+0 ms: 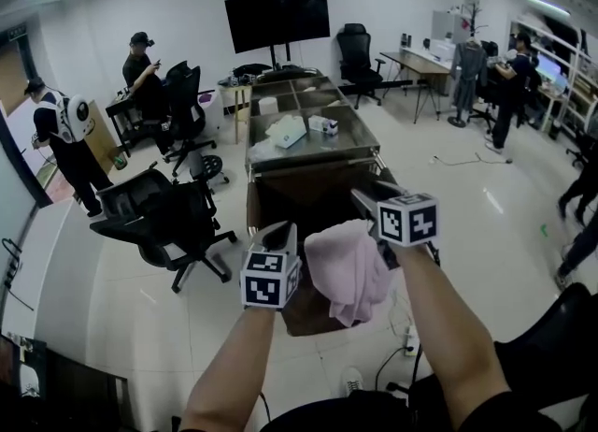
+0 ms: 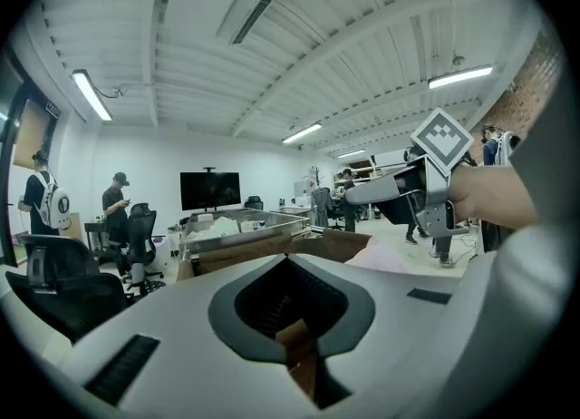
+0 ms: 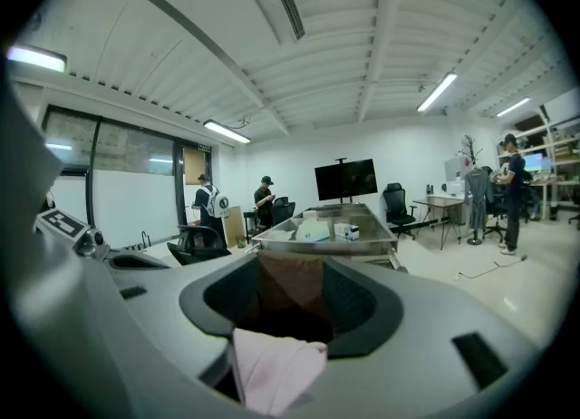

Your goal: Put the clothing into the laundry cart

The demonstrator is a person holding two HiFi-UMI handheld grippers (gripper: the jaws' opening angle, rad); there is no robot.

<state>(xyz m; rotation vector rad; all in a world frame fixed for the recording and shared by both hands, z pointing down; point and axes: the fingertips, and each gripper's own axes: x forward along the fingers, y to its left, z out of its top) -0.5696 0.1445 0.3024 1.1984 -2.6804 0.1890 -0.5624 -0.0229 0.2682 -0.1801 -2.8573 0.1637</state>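
A pink garment (image 1: 348,266) hangs from my right gripper (image 1: 369,215) over the near end of the brown laundry cart (image 1: 254,206). In the right gripper view the jaws (image 3: 281,354) are shut on the pink cloth (image 3: 272,374), with the cart's brown inside (image 3: 290,281) straight ahead. My left gripper (image 1: 280,236) is just left of the garment and apart from it. Its jaws (image 2: 299,354) stand a narrow gap apart with nothing between them. The left gripper view shows the right gripper (image 2: 399,195) above the cart rim (image 2: 245,252) and a bit of the pink cloth (image 2: 385,258).
Behind the cart a metal table (image 1: 360,131) carries white items. A black office chair (image 1: 159,220) stands to the left. Cables and a power strip (image 1: 409,341) lie on the floor at the right. Several people stand at the back and right. A TV (image 1: 277,17) hangs on the far wall.
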